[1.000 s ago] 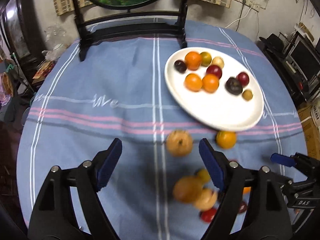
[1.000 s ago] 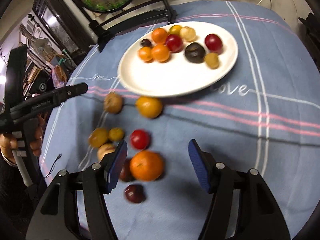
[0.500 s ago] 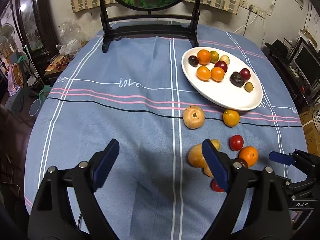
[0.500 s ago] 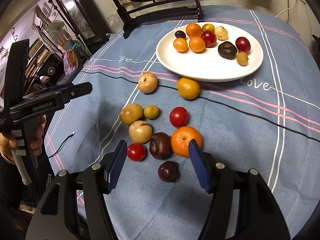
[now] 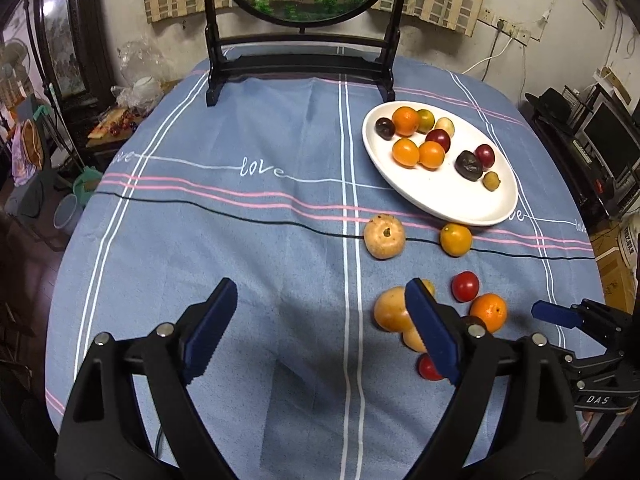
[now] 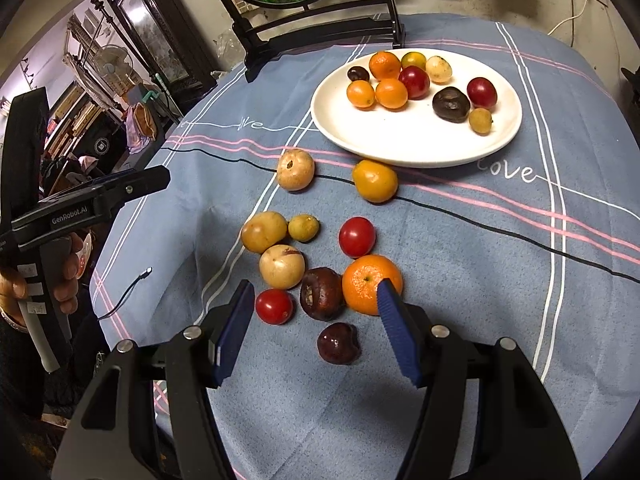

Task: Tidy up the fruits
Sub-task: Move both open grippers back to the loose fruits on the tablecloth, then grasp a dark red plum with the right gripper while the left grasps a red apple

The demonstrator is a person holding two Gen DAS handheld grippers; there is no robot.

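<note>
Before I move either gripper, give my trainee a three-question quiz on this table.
1. True or false: the white plate is empty.
2. How many red cherry tomatoes lie on the tablecloth, off the plate?
3. The right gripper hangs over: A) a dark fruit, B) a banana, C) a cup?

Key: 1 false, it holds ten fruits. 2 two. 3 A, with nothing gripped.

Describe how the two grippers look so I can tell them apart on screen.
Both are black plastic, with two arms ending in ribbed blue fingers and silver bolts. The left gripper carries "GenRobot.AI" in white; the right gripper shows "DAS". A thin black cable trails across the cloth.
</note>
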